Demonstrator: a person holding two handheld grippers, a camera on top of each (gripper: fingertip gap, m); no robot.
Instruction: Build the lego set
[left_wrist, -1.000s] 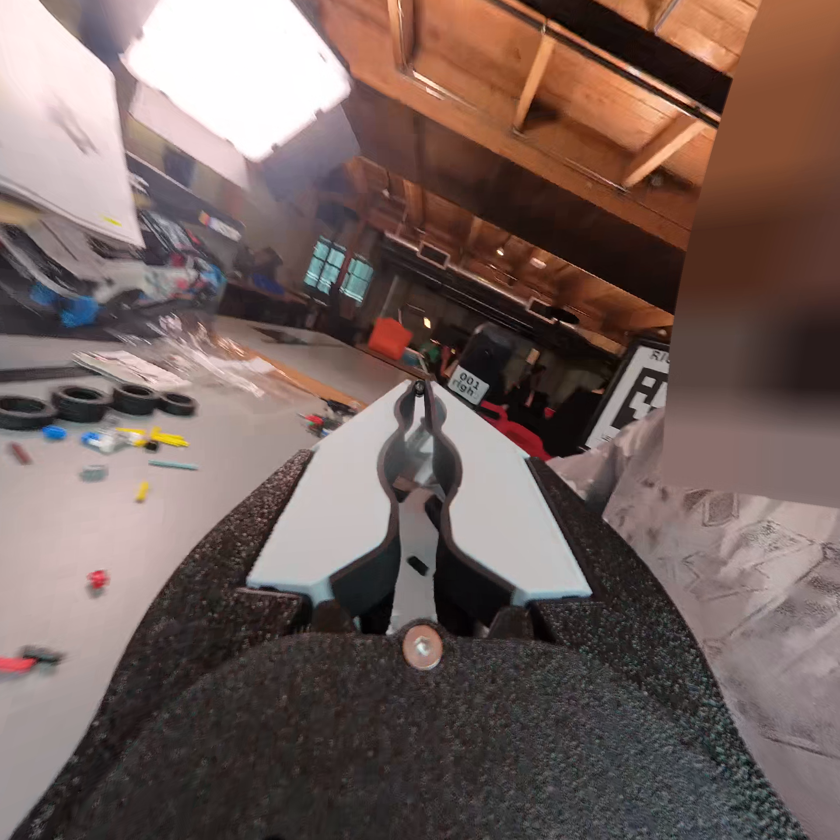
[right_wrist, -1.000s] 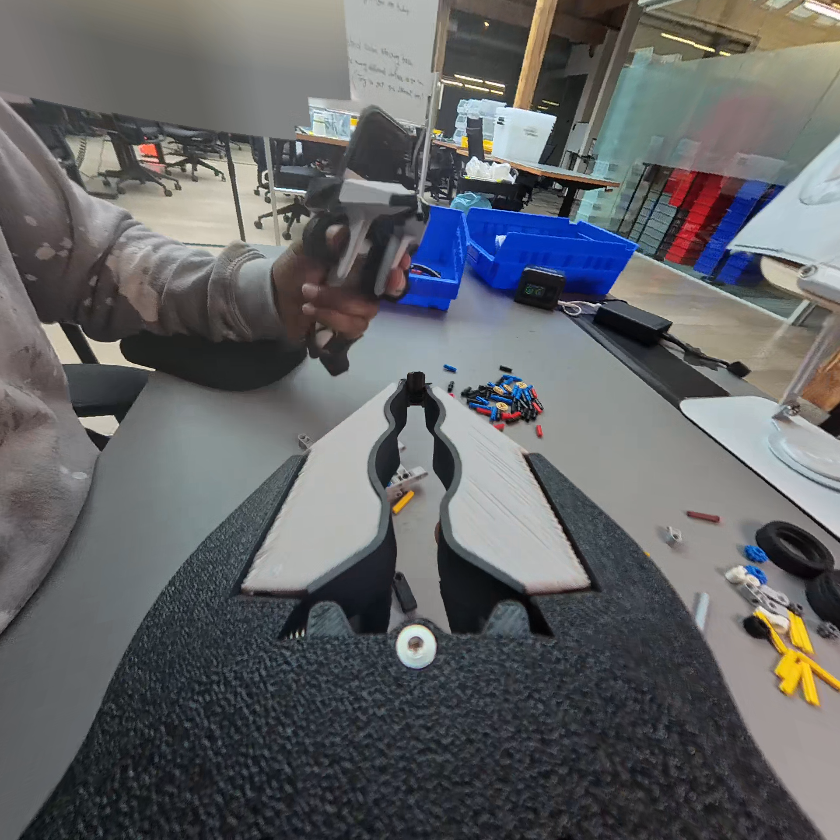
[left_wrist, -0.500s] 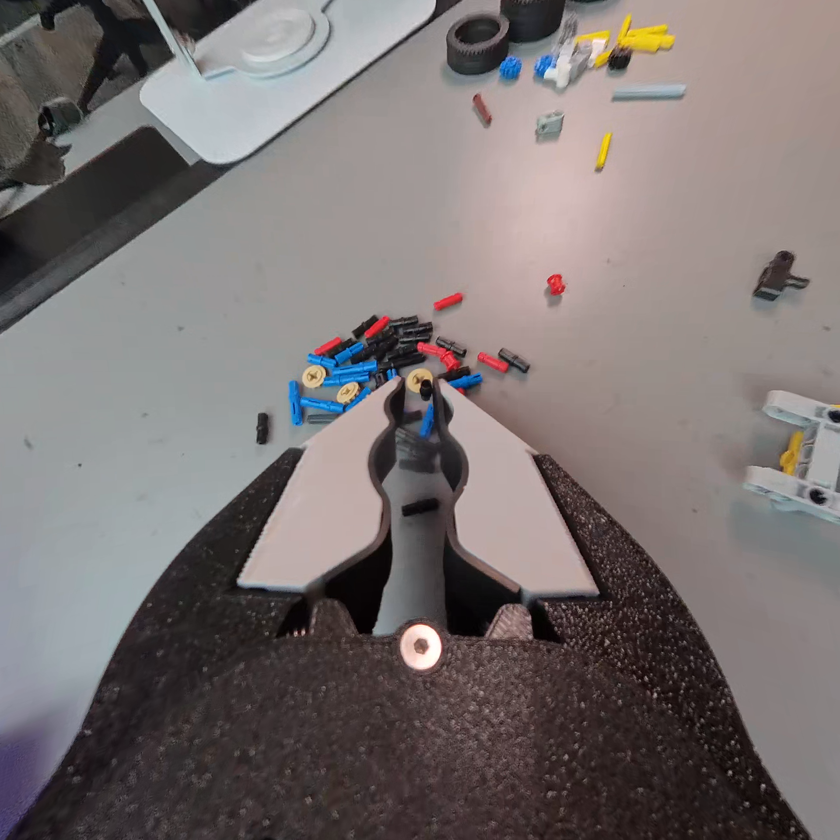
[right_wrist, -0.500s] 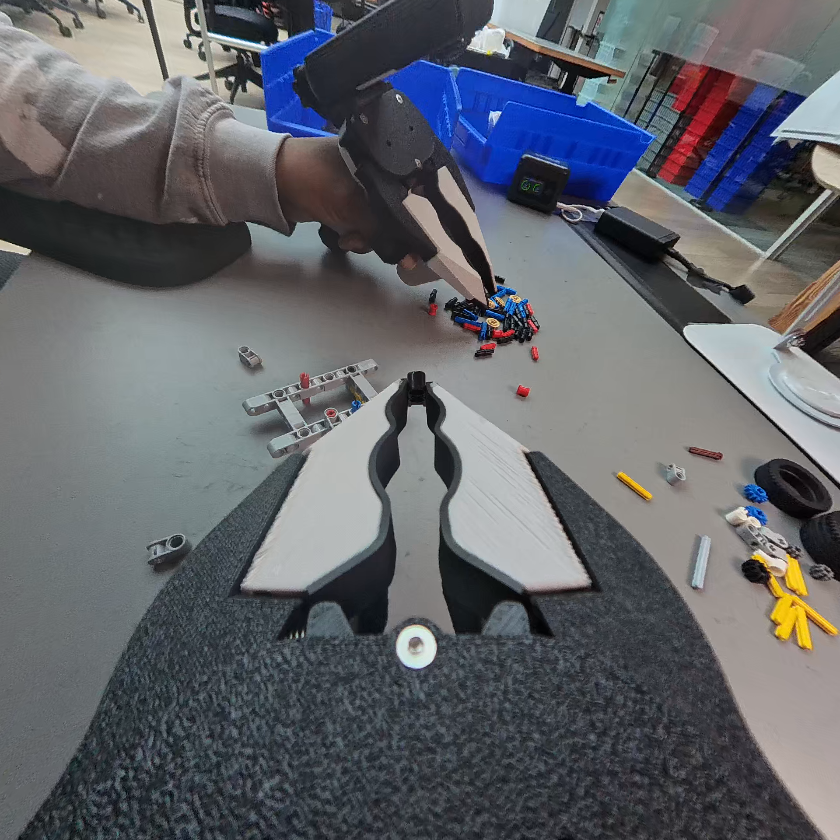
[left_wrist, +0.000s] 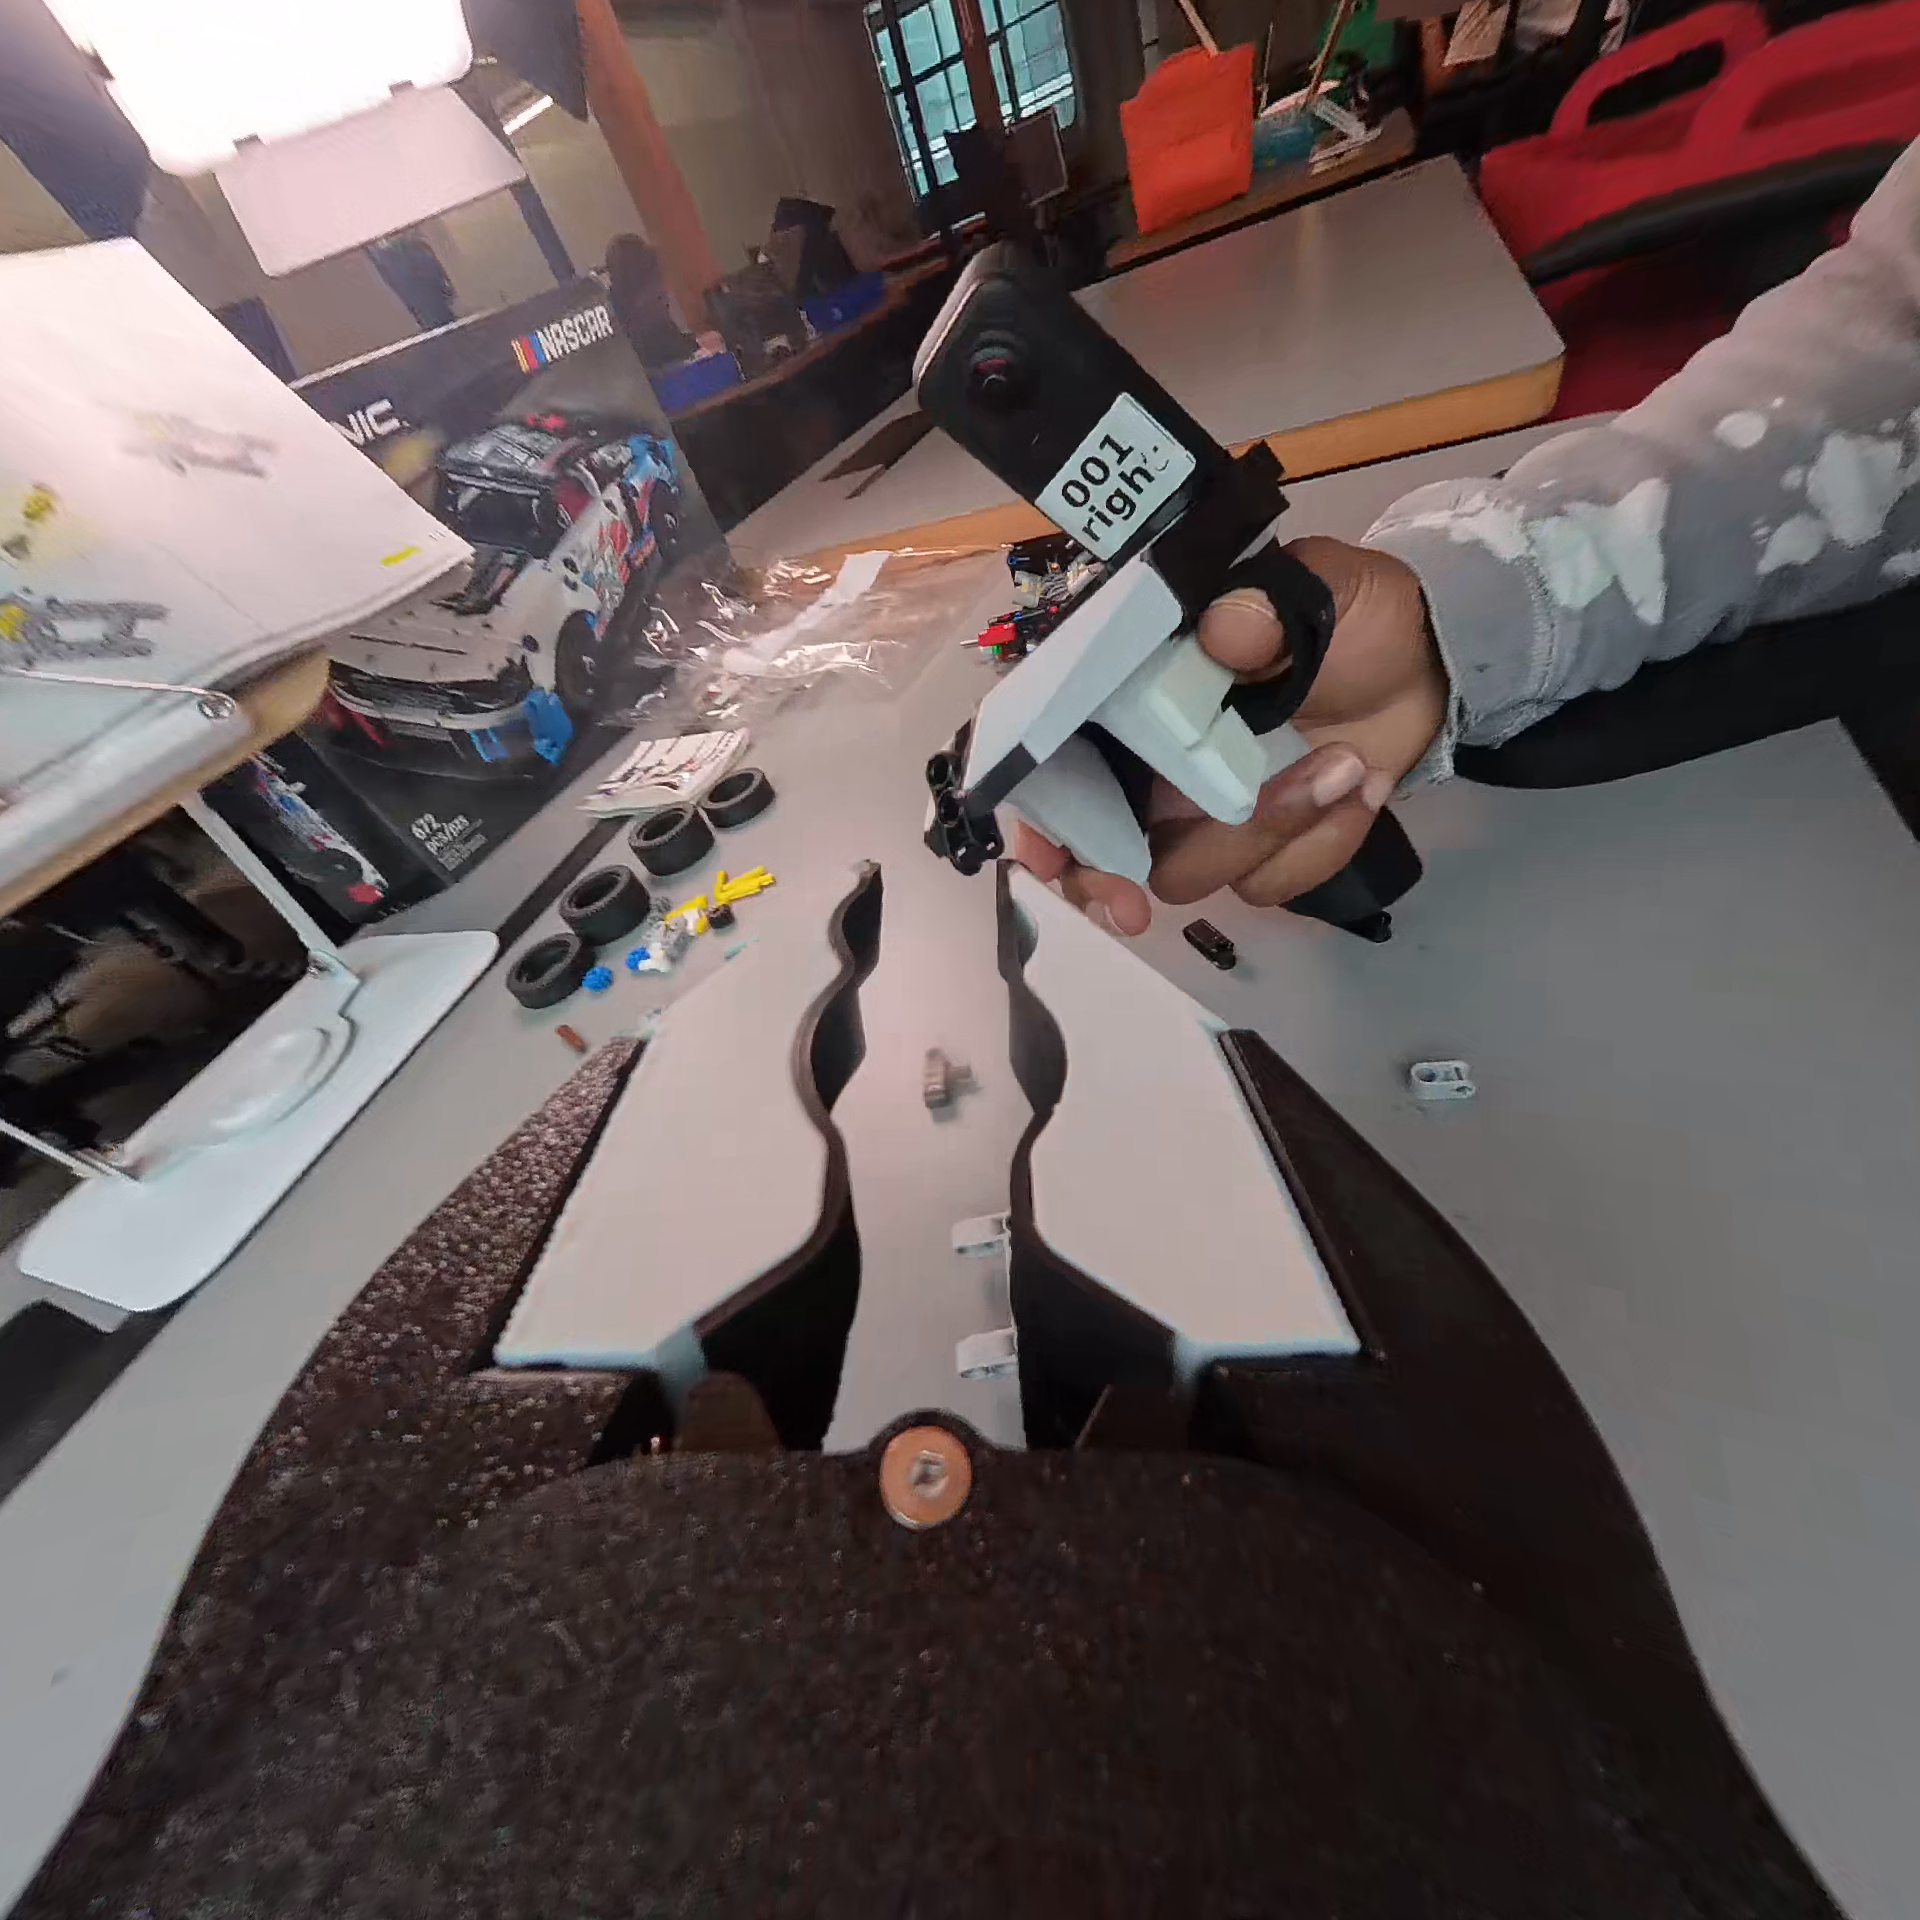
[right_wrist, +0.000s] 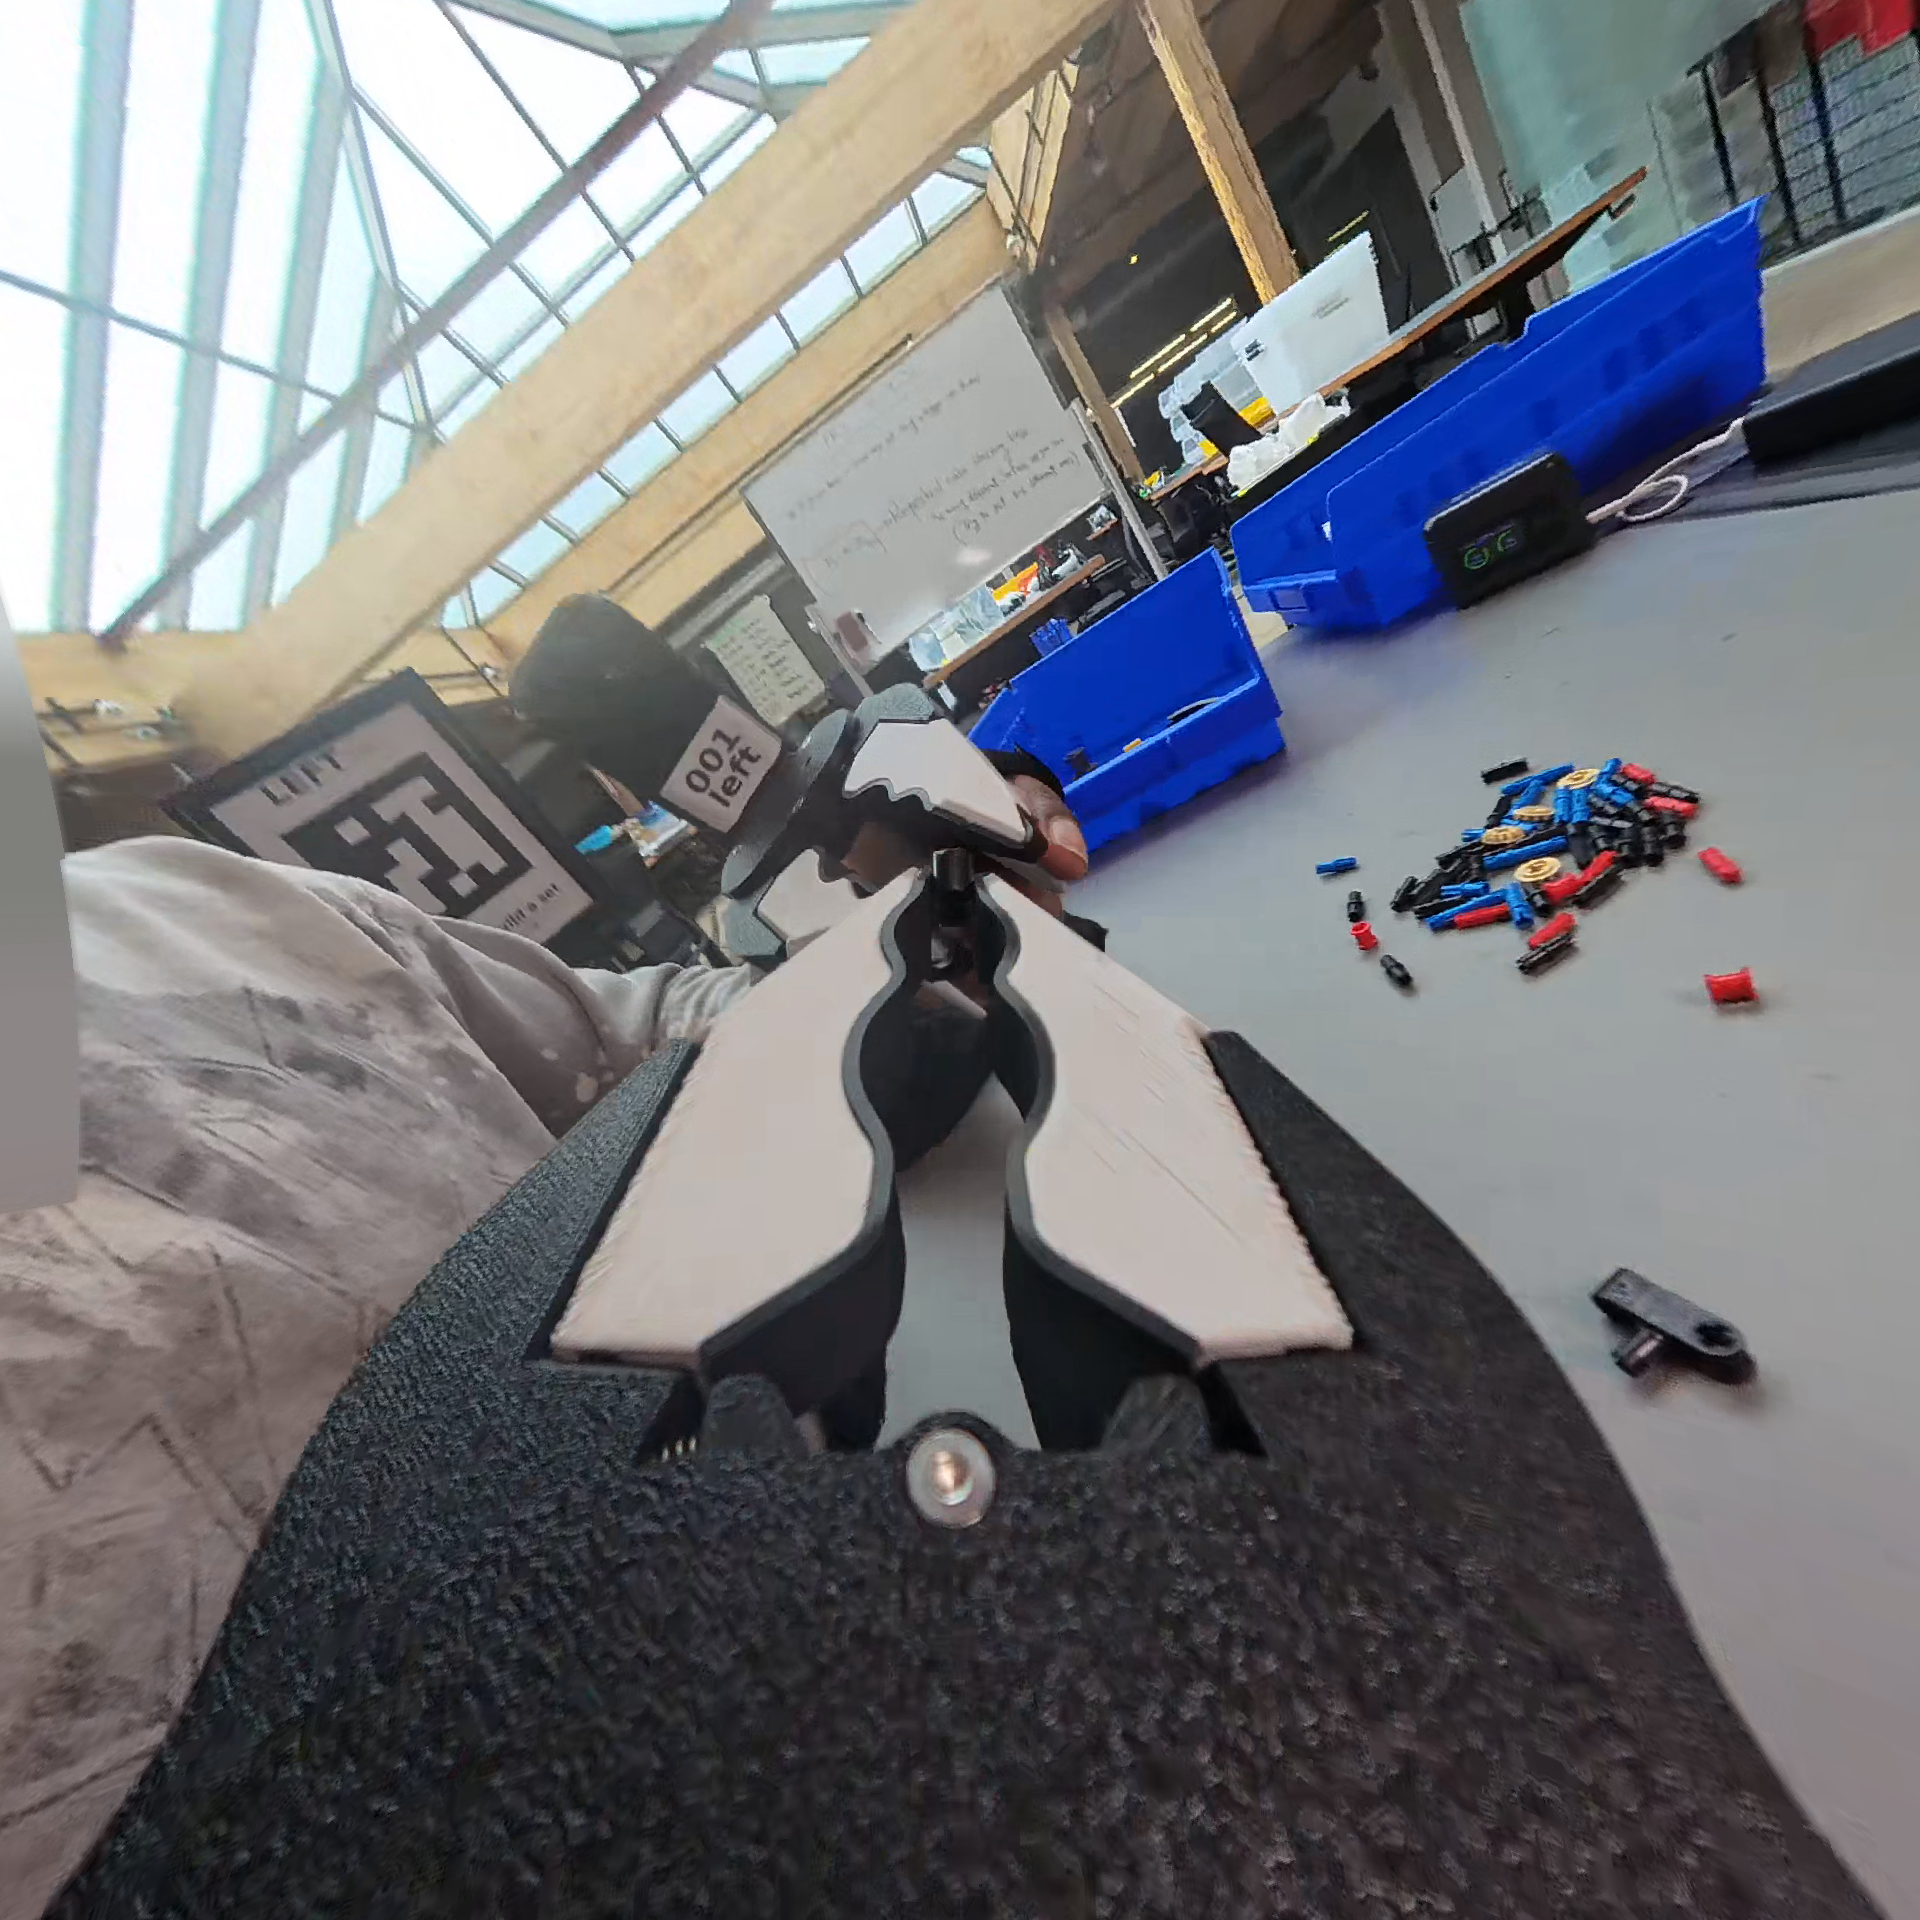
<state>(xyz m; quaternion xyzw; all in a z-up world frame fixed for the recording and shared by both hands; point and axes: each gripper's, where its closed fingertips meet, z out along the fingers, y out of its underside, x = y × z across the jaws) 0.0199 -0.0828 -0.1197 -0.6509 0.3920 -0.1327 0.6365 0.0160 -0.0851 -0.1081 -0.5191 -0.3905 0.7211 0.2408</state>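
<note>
Both grippers have lifted off the table: right gripper (left_wrist: 961, 821) clamps a black beam (left_wrist: 951, 810) at 12 o'clock, long axis near-vertical, before the empty, spread left gripper (left_wrist: 935, 883).

Small black lego piece (left_wrist: 958, 821) with round holes, held off grey table at right gripper tips. Pile of blue, black, red pins (right_wrist: 1555, 854) lies far right, four black tyres (left_wrist: 644, 881) far left.

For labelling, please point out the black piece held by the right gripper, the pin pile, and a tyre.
black piece (left_wrist: 954, 812), left wrist view, its middle.
pin pile (right_wrist: 1553, 854), right wrist view, heap centre.
tyre (left_wrist: 605, 903), left wrist view, its tread.
</note>
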